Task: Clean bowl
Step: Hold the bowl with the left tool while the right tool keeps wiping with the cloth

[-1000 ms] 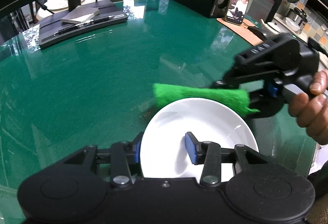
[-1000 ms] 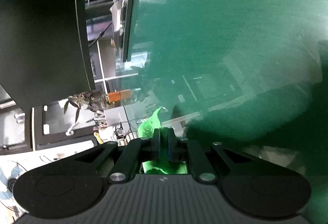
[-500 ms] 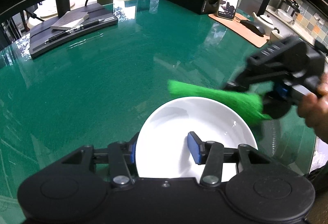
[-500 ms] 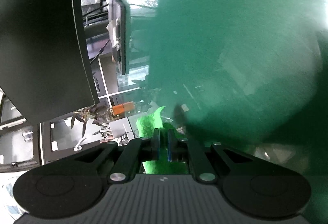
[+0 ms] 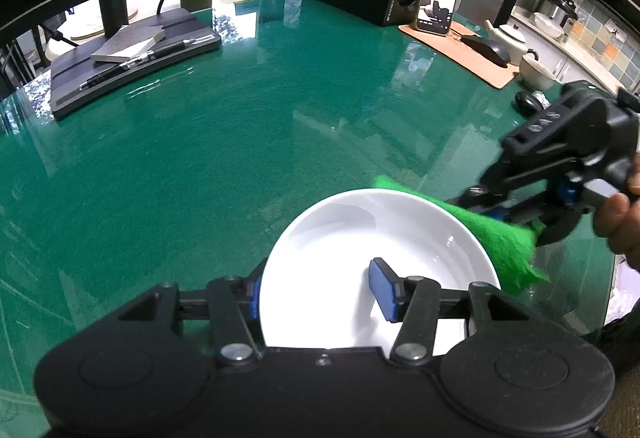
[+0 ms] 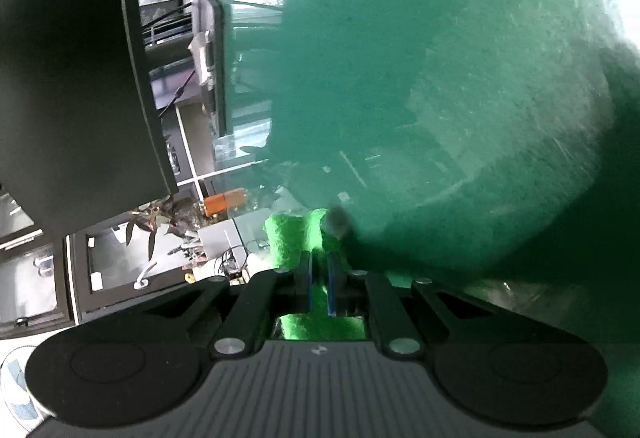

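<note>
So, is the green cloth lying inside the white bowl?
No, the green cloth hangs from the right gripper at the white bowl far rim.

The bowl [image 5: 360, 238] — near rim hidden behind the left claw [image 5: 320, 296]; the cloth [image 5: 500, 238] — blurred.

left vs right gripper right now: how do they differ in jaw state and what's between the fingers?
1. The left gripper has its jaws apart and opening, straddling the rim of the white bowl; the right gripper is shut tight.
2. The left grips nothing firmly; the right clamps the green scouring cloth.
3. The left points down into the bowl; the right sits at its far side.

Both have blue pads.
</note>
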